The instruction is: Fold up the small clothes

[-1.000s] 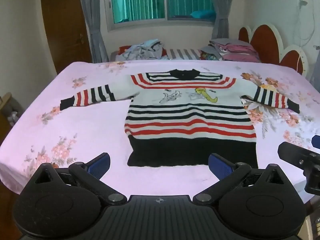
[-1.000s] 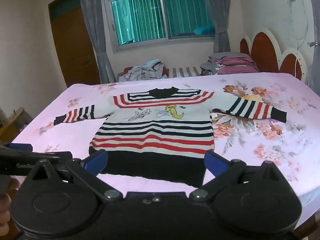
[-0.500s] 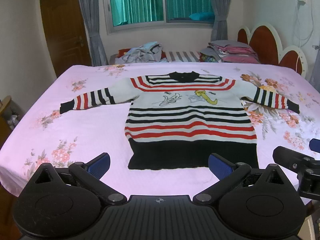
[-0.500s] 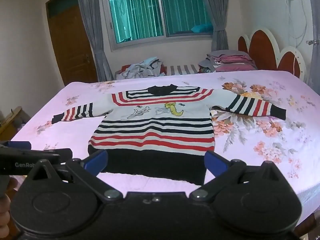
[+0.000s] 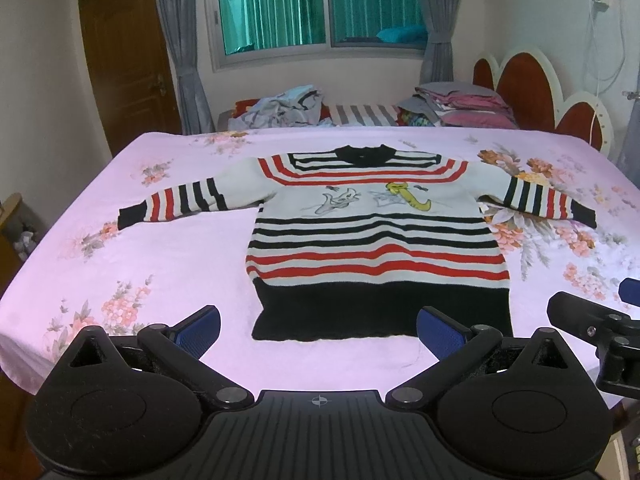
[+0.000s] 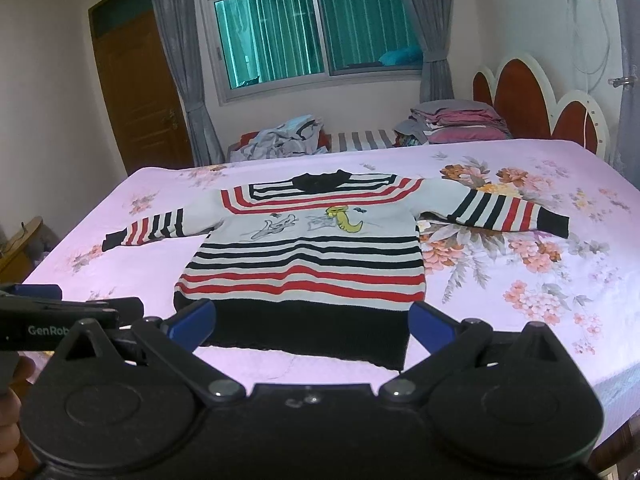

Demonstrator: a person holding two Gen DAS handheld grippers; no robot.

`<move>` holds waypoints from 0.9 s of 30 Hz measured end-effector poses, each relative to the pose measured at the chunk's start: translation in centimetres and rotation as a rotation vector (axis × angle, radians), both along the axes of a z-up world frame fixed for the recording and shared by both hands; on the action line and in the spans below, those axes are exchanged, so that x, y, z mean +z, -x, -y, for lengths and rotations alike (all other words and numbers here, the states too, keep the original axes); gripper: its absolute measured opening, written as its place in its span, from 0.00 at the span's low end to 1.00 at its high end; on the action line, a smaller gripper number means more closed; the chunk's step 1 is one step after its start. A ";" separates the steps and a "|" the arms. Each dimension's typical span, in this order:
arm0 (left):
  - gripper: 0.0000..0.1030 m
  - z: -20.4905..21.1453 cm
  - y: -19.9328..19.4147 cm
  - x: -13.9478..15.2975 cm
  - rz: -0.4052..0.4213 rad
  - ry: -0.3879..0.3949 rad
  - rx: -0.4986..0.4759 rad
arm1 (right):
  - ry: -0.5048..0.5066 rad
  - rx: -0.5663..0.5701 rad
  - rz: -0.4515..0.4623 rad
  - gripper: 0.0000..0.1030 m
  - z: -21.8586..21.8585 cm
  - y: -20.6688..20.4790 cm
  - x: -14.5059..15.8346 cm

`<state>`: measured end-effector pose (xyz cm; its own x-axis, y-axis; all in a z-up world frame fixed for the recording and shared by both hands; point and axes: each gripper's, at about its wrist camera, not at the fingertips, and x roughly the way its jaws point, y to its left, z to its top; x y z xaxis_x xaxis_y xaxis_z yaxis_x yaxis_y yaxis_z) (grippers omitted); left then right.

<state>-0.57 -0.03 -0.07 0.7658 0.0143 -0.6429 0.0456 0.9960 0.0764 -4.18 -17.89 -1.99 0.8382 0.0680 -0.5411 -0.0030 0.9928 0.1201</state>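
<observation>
A small striped sweater (image 5: pixel 376 240) in red, black and white with a cartoon print lies flat, face up, sleeves spread, on the pink floral bed; it also shows in the right wrist view (image 6: pixel 304 252). Its black hem is nearest me. My left gripper (image 5: pixel 318 328) is open and empty, held just before the hem at the bed's near edge. My right gripper (image 6: pixel 312 324) is open and empty, also in front of the hem. Each gripper shows at the edge of the other's view.
The pink floral bed sheet (image 5: pixel 120 248) spreads around the sweater. Behind the bed are a loose clothes heap (image 5: pixel 280 108), a stack of folded linens (image 5: pixel 460 106) and a red scalloped headboard (image 5: pixel 532 92). A wooden door (image 5: pixel 124 60) stands at the left.
Both grippers have drawn back and risen slightly, so the sweater sits lower and farther in view. The sweater has not moved. Both jaws stayed open.
</observation>
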 end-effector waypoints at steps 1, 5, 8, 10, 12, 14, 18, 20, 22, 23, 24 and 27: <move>1.00 0.0 0.0 0.0 0.001 0.002 0.000 | 0.000 0.000 0.001 1.00 0.0 0.0 0.1; 1.00 0.2 0.1 0.0 0.002 0.001 -0.002 | 0.002 -0.003 0.004 1.00 0.1 0.0 0.3; 1.00 0.2 0.2 0.0 0.002 0.001 -0.001 | 0.001 -0.001 0.003 1.00 0.1 0.0 0.3; 1.00 0.2 0.2 0.0 0.002 0.002 -0.002 | 0.001 -0.002 0.002 1.00 0.1 0.0 0.3; 1.00 0.3 0.2 0.0 0.002 0.001 -0.001 | -0.001 -0.004 0.001 1.00 0.2 0.0 0.3; 1.00 0.3 0.1 -0.1 -0.002 0.001 0.000 | 0.000 -0.002 0.002 1.00 0.2 0.0 0.2; 1.00 0.4 -0.1 -0.1 -0.008 0.001 0.001 | 0.000 -0.004 0.003 1.00 0.3 0.0 0.2; 1.00 0.4 -0.3 -0.1 -0.009 0.000 0.002 | -0.001 -0.004 0.003 1.00 0.3 0.0 0.2; 1.00 0.3 -0.4 -0.2 -0.010 0.000 0.003 | -0.001 -0.007 0.002 1.00 0.3 0.0 0.2; 1.00 0.4 -0.4 -0.2 -0.010 0.000 0.004 | -0.003 -0.008 0.001 1.00 0.3 -0.1 0.1; 1.00 0.4 -0.5 -0.2 -0.011 -0.001 0.005 | -0.003 -0.008 0.001 1.00 0.3 -0.1 0.1; 1.00 0.4 -0.7 -0.3 -0.015 -0.001 0.007 | -0.004 -0.010 -0.001 1.00 0.4 -0.3 0.1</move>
<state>0.12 -0.42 -0.37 0.7562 0.0200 -0.6541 0.0401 0.9962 0.0768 -3.89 -18.32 -1.91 0.8383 0.0622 -0.5416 0.0068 0.9922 0.1245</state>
